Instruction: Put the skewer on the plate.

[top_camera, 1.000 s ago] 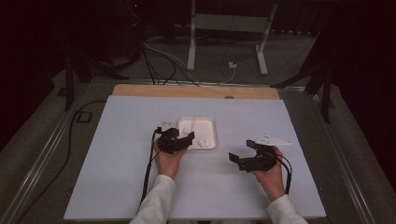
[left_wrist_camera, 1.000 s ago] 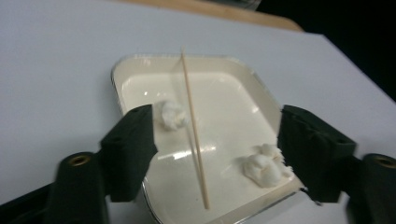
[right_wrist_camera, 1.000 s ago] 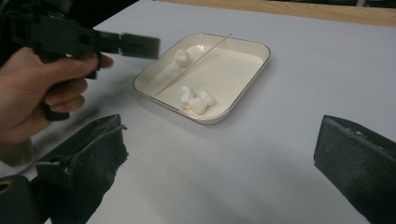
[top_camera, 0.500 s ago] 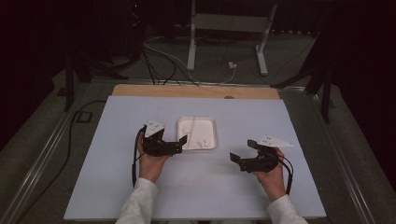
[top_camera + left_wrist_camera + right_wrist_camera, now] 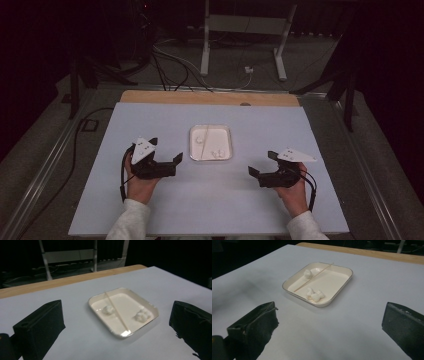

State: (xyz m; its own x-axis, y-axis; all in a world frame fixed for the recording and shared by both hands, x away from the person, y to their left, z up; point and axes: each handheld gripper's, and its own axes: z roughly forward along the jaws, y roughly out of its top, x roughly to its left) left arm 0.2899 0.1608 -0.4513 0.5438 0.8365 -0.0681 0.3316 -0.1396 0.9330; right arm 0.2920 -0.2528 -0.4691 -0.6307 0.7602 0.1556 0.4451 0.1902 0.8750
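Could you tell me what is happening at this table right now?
A person sits at the table with a gripper in each hand. A shallow white tray lies in the middle, holding a thin wooden skewer and a few white marshmallow-like pieces. The left gripper has just been opening, with nothing between its jaws, and sits left of the tray. The right gripper hovers open and empty to the tray's right. Neither touches the tray.
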